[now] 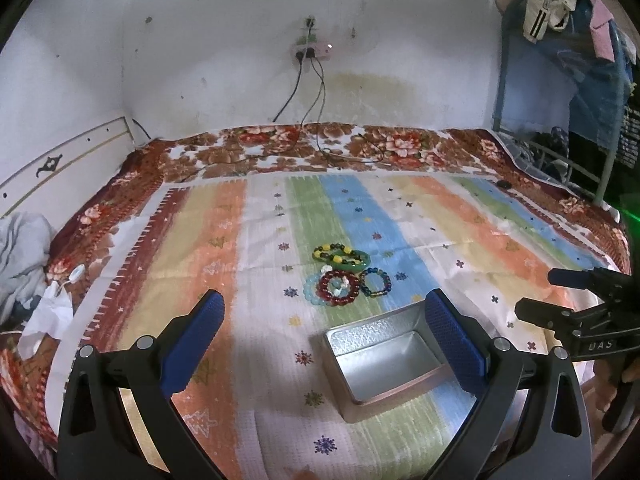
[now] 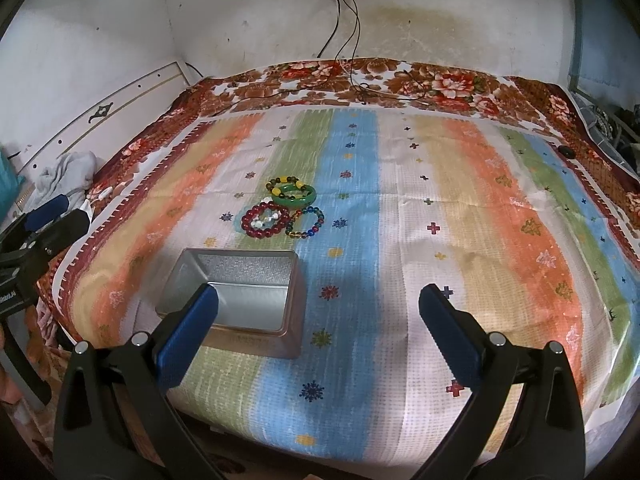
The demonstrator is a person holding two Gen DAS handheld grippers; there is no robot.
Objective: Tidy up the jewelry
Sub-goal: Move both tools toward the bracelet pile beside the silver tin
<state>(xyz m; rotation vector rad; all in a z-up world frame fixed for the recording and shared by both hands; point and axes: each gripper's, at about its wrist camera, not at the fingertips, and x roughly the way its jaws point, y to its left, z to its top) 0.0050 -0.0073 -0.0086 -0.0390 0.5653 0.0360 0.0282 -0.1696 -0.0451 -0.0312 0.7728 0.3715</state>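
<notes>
Tongs, yours: left tongs (image 1: 324,344) and right tongs (image 2: 318,328) both spread wide, holding nothing. Bracelets (image 2: 280,210) cluster on the bed (image 2: 460,200) just beyond the empty tin (image 2: 240,288), apparently awaiting your transfer.

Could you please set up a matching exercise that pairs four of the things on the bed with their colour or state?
Things:
1. bangle
2. large-bead bracelet
3. metal tin
4. left tongs

Colour or state:
A. dark red
B. open, holding nothing
C. solid green
D. silver, lidless and empty

Pairs: 1-C, 2-A, 3-D, 4-B
</notes>
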